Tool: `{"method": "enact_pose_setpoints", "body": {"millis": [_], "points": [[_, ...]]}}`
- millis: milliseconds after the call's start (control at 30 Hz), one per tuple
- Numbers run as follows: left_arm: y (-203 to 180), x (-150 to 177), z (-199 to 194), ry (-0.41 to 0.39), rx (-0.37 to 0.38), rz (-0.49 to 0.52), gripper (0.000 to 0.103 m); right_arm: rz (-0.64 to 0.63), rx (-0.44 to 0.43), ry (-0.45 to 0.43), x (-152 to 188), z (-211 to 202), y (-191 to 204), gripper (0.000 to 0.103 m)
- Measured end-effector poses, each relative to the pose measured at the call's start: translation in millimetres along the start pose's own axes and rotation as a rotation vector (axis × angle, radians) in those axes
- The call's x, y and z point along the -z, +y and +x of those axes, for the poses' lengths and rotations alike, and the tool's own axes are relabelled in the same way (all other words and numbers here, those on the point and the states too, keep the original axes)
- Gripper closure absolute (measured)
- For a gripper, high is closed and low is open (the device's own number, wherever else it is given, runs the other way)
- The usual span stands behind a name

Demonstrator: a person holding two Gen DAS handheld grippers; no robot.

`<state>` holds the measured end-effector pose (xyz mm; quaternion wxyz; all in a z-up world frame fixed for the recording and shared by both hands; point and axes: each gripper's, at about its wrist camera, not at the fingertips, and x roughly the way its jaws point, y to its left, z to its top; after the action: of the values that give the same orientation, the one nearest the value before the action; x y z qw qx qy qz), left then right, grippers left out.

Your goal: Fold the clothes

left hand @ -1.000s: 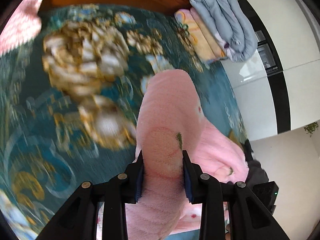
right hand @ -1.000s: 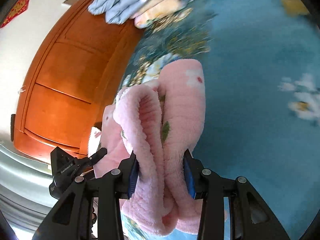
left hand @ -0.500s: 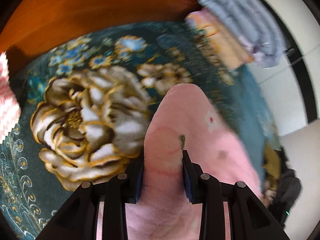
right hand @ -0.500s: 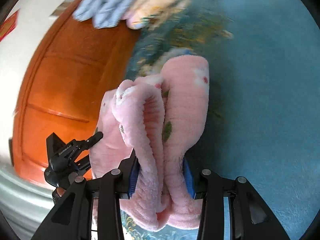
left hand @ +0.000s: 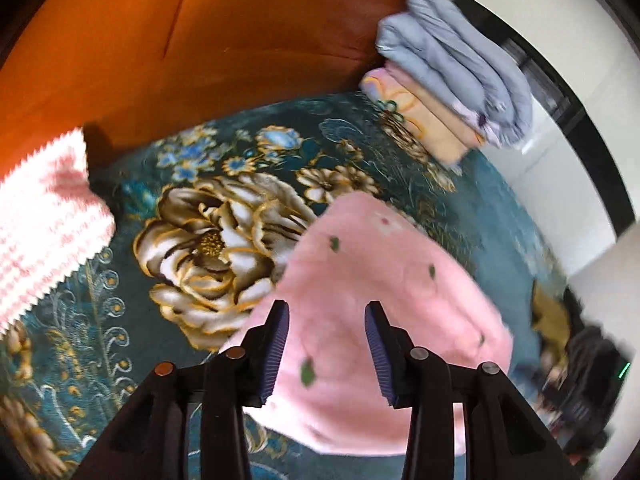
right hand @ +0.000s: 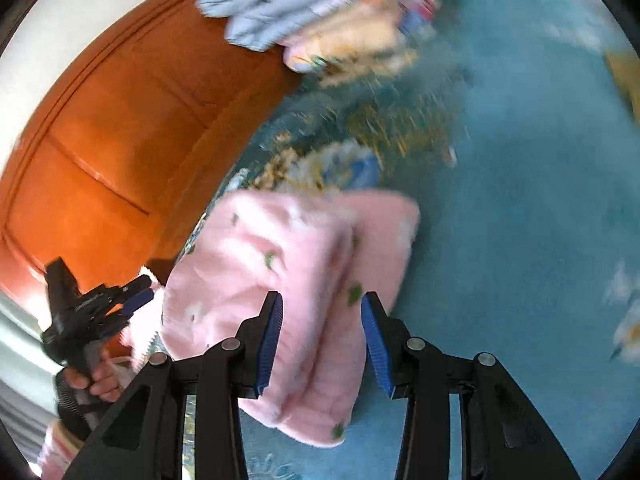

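A fluffy pink garment (left hand: 380, 272) with small green and white spots lies folded on the teal floral bedspread (left hand: 120, 320). My left gripper (left hand: 327, 304) hovers over its near-left part. Its jaws are opening and the blue pads stand clear of the pile beneath them. In the right wrist view the same garment (right hand: 280, 248) shows a raised fold running between the jaws of my right gripper (right hand: 321, 296). These jaws are opening slightly and do not pinch it. The left gripper (right hand: 136, 302), held by a hand (right hand: 96, 384), sits at the garment's left edge.
A stack of folded blankets (left hand: 452, 68), grey-blue on top, rests at the bed's far end against the orange wooden headboard (left hand: 200, 40). A pink-and-white zigzag cloth (left hand: 44, 216) lies at the left. Plain teal bedspread (right hand: 500, 220) spreads to the right of the garment.
The garment was bunched tight in both grippers; now it lies broader and flatter on the bedspread. Both pairs of jaws have widened a little, and both views have swung and rolled.
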<state>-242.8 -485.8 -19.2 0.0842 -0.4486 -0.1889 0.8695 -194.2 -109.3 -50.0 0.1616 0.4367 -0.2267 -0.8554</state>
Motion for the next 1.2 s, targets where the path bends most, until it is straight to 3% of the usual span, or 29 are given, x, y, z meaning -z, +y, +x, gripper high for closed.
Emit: {"method": "enact_pose_setpoints", "body": {"millis": [100,233,333,433,533,600,700,833,933,967,1100,1200], "points": [[-12,12,8,0.018,0.000,0.062,0.055,-0.130,-0.015,0.001,-14,5,31,0.060],[2,23,33,0.072,-0.024,0.027,0.053,-0.230,0.008,0.017,-26,33,50,0.058],[12,31,50,0.098,-0.031,-0.009,0.053,-0.168,0.100,0.061,-27,68,24,0.058],[7,33,48,0.081,-0.048,0.004,0.053,-0.117,0.127,0.099,-18,85,10,0.058],[-3,37,31,0.056,-0.080,0.043,0.052,-0.146,0.118,0.058,-14,66,23,0.058],[-13,47,16,0.021,-0.089,0.061,0.039,-0.175,0.095,0.025,-9,48,35,0.058],[-21,76,-3,-0.016,-0.058,0.036,0.032,-0.135,0.077,-0.022,20,26,46,0.057],[-18,125,-6,-0.005,-0.117,0.019,0.028,-0.068,0.130,-0.049,76,10,50,0.040],[-14,156,-1,0.020,-0.167,0.025,0.024,-0.051,0.187,0.011,109,20,46,0.031],[-14,163,2,0.023,-0.202,0.028,0.017,-0.046,0.206,0.036,119,24,44,0.027],[-13,178,11,-0.007,-0.286,0.004,0.009,-0.120,0.249,0.072,132,45,50,0.007],[-16,184,14,-0.037,-0.317,0.002,0.000,-0.163,0.242,0.090,140,57,51,0.007]]}}
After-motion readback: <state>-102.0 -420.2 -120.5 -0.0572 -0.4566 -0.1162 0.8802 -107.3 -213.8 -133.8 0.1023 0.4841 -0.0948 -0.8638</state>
